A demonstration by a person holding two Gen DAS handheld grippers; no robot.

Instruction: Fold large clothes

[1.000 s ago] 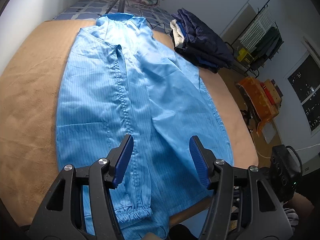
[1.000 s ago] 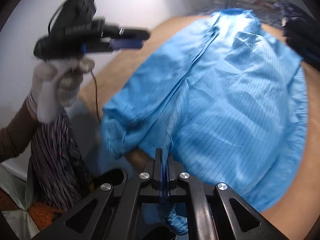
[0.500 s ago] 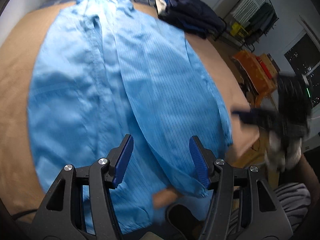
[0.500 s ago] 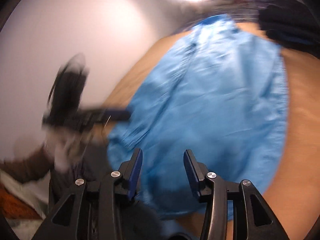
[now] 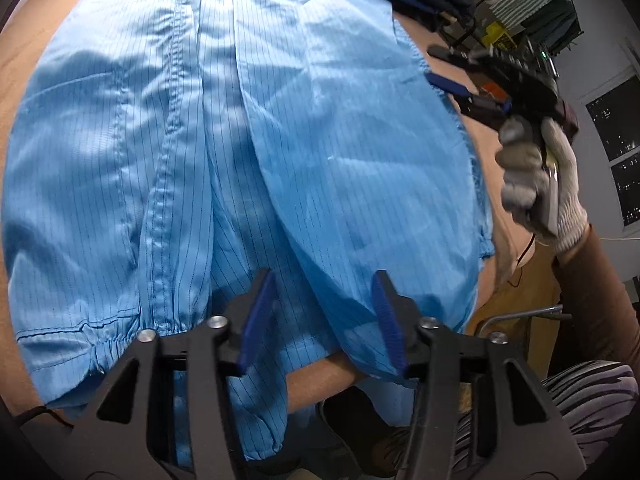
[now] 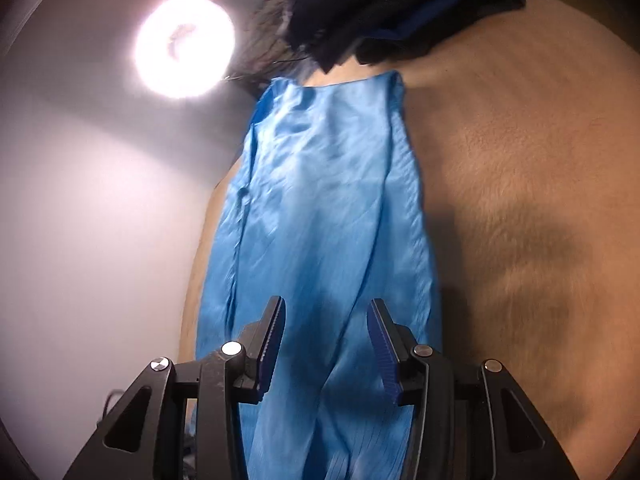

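A large light-blue striped garment (image 5: 280, 140) lies spread flat on the brown bed cover (image 5: 24, 60), with one sleeve folded in over its front. My left gripper (image 5: 323, 276) hovers over the lower hem. Its jaws are closing and stand apart above the folded sleeve, and the pads do not press it. My right gripper (image 5: 432, 65), held by a gloved hand (image 5: 536, 184), is beside the garment's right edge. In the right wrist view the right gripper (image 6: 326, 304) is open above the garment (image 6: 328, 208), with nothing pinched.
A pile of dark folded clothes (image 6: 384, 8) sits at the head of the bed, beyond the collar. A bright ring light (image 6: 184, 46) shines there too. A clothes rack (image 5: 540, 12) and a window (image 5: 620, 152) are off to the right. Bare bed cover (image 6: 520, 200) lies right of the garment.
The right gripper let go of the blue cloth, opened and swung across to the garment's right side. The left gripper sank closer to the hem and its jaws narrowed.
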